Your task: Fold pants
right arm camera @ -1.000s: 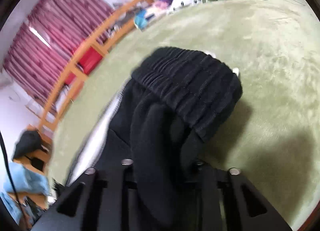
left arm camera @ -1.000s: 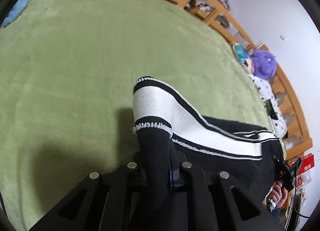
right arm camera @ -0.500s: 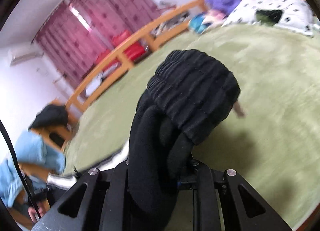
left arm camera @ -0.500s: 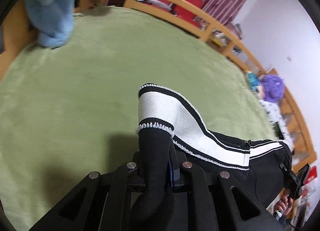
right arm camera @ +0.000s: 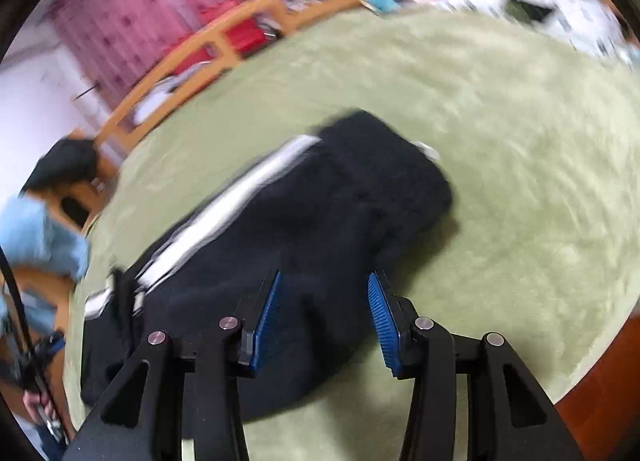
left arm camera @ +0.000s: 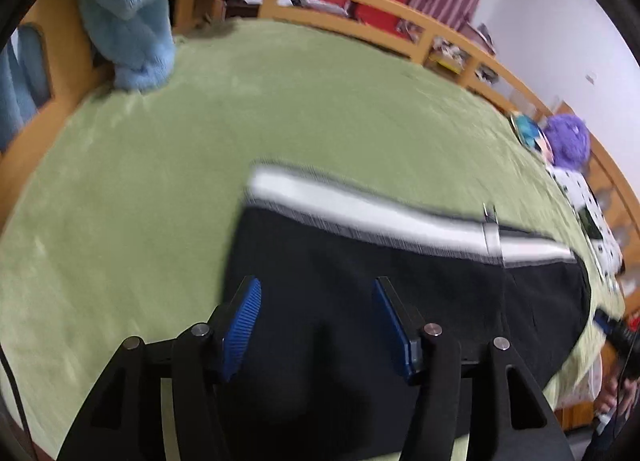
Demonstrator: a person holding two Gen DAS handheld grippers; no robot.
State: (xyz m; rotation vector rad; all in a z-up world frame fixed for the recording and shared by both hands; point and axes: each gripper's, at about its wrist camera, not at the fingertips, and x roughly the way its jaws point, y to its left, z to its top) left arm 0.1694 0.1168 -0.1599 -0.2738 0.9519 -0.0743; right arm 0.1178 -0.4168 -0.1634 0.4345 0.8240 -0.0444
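Black pants (left arm camera: 360,289) with a white side stripe (left arm camera: 360,209) lie flat on the green blanket (left arm camera: 160,181). My left gripper (left arm camera: 316,301) hovers over the cuff end; its jaws are opening and nothing is pinched between the blue pads (left arm camera: 242,325). The right wrist view shows the same pants (right arm camera: 320,221), the black waistband end lying toward the far right. Above that cloth my right gripper (right arm camera: 324,301) is also opening, its blue pads (right arm camera: 268,321) apart from the fabric. Both views are blurred.
A light blue towel (left arm camera: 132,13) hangs over the wooden bed rail (left arm camera: 360,25) at the far left. A purple plush (left arm camera: 568,141) and a spotted pillow (left arm camera: 588,205) lie at the right. Red curtains (right arm camera: 132,21) hang behind. A hand (right arm camera: 38,401) shows at the lower left.
Both grippers were shut on the pants, the left on the cuff and the right on the waistband. Both have let go, and the cloth now lies flat on the blanket.
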